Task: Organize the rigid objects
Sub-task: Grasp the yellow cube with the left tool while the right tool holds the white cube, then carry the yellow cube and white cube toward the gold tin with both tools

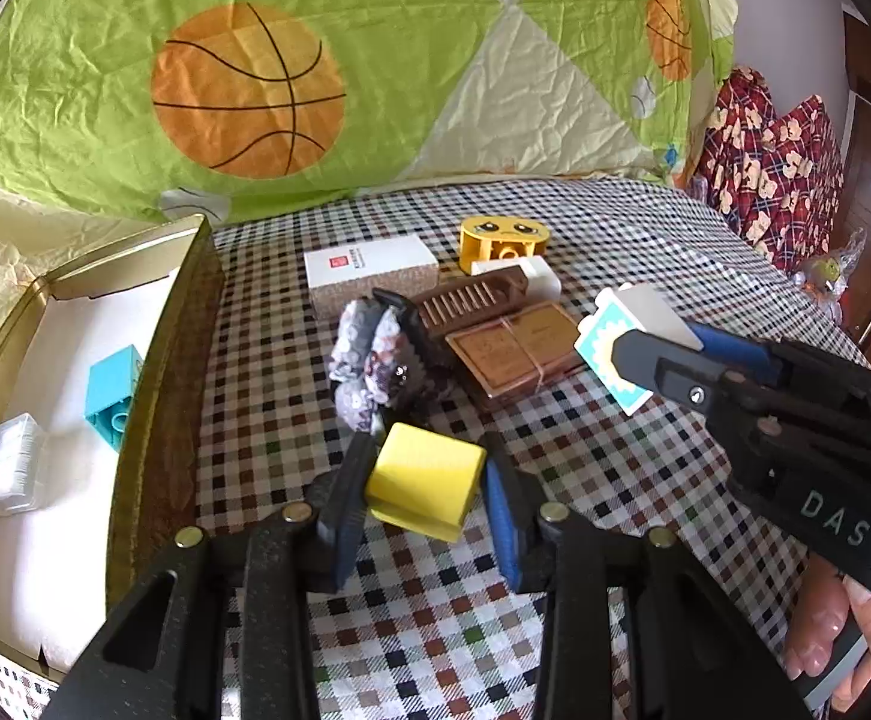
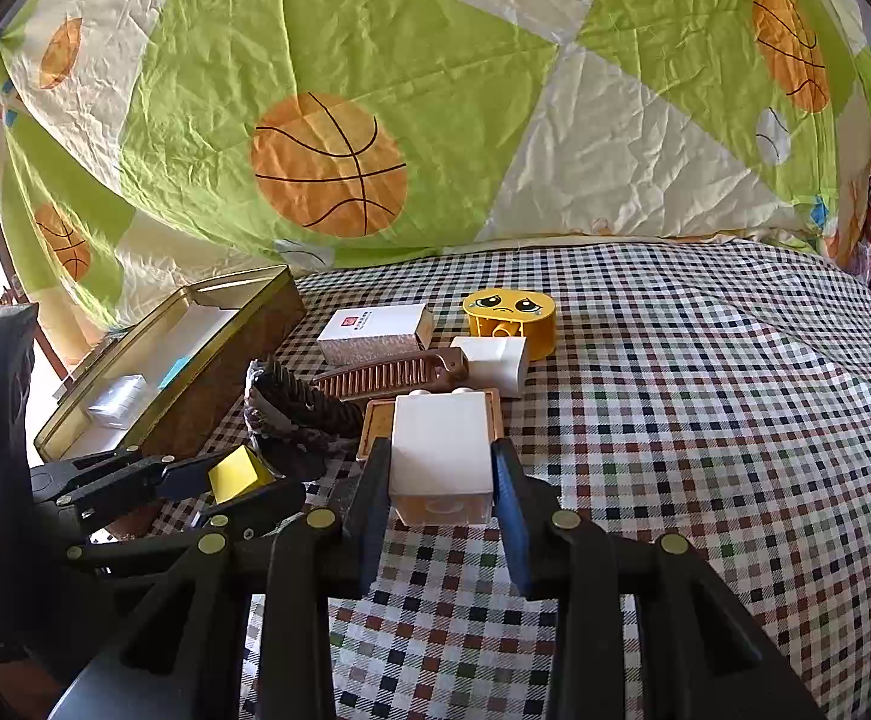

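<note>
Smooth matt plastic yellow block (image 1: pixel 423 480) and white block (image 2: pixel 441 456); woven checked cloth (image 1: pixel 615 480) beneath; glossy metal tin (image 1: pixel 159 372) at its left edge; crinkled quilted fabric (image 1: pixel 375 90) behind.

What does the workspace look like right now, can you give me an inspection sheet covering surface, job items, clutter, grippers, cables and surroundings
Surface: checked cloth, wrinkled.
Job's things: yellow block and white block held; teal block in the tin box.
Clutter: comb, sad-face block, white carton, sequinned hair clip.
Grippers: left gripper shut on yellow block; right gripper shut on white block.
Cables: nothing seen.
Surroundings: basketball quilt behind.
</note>
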Demonstrator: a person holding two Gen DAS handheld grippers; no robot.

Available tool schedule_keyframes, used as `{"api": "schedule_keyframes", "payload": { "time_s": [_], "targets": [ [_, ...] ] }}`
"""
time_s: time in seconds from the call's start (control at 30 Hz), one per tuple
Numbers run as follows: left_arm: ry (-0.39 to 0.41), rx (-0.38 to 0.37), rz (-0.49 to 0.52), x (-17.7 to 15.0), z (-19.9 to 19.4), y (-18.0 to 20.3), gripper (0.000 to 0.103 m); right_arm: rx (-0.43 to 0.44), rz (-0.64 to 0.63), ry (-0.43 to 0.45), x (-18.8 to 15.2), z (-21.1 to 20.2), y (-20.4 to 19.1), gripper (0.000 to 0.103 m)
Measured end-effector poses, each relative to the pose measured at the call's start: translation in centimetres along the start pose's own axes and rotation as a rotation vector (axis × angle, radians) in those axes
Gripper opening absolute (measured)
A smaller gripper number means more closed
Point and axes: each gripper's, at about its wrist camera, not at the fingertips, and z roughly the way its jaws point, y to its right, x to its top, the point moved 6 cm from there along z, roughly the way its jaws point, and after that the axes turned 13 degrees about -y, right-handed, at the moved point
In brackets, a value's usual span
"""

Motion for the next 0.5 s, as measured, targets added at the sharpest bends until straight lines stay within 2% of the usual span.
{"api": "schedule_keyframes", "payload": {
  "time_s": [0.2, 0.5],
  "targets": [
    [0.056, 0.023, -0.009, 0.2, -1.1, -0.2, 0.035, -0.003, -0.015, 0.025, 0.0, -0.4, -0.3, 0.035],
    [0.089, 0.035, -0.036, 0.1, -1.8, -0.6, 0.035, -0.009, -0.027, 0.046, 0.0, -0.8, -0.5, 0.035]
  ]
}}
